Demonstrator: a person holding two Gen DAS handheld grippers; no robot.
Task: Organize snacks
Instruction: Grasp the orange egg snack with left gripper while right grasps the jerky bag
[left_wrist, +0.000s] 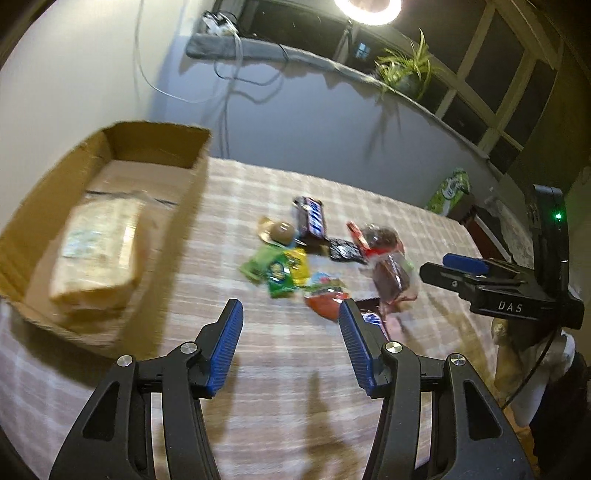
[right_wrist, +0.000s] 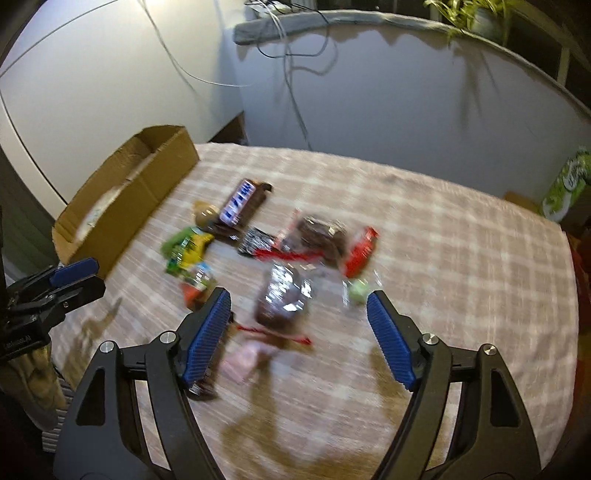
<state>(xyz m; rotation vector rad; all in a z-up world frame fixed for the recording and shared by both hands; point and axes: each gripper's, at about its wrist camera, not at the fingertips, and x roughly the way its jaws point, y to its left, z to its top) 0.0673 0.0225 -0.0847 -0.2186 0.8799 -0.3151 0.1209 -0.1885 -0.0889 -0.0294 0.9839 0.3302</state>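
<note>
A pile of snacks lies mid-table: a Snickers bar (left_wrist: 312, 221) (right_wrist: 242, 203), green-yellow packets (left_wrist: 280, 271) (right_wrist: 186, 249), clear-wrapped brown cakes (left_wrist: 393, 278) (right_wrist: 284, 295), and a red packet (right_wrist: 360, 254). A cardboard box (left_wrist: 155, 236) (right_wrist: 125, 199) at the left holds a pale wrapped pack (left_wrist: 98, 247). My left gripper (left_wrist: 290, 310) is open and empty, above the cloth in front of the pile. My right gripper (right_wrist: 299, 301) is open and empty, over the nearest brown cake. It also shows in the left wrist view (left_wrist: 458, 267).
A checked cloth (right_wrist: 443, 258) covers the table. A green carton (left_wrist: 450, 190) (right_wrist: 569, 181) stands past the table's right edge. A wall with hanging cables and a plant on a ledge (left_wrist: 406, 70) is behind the table.
</note>
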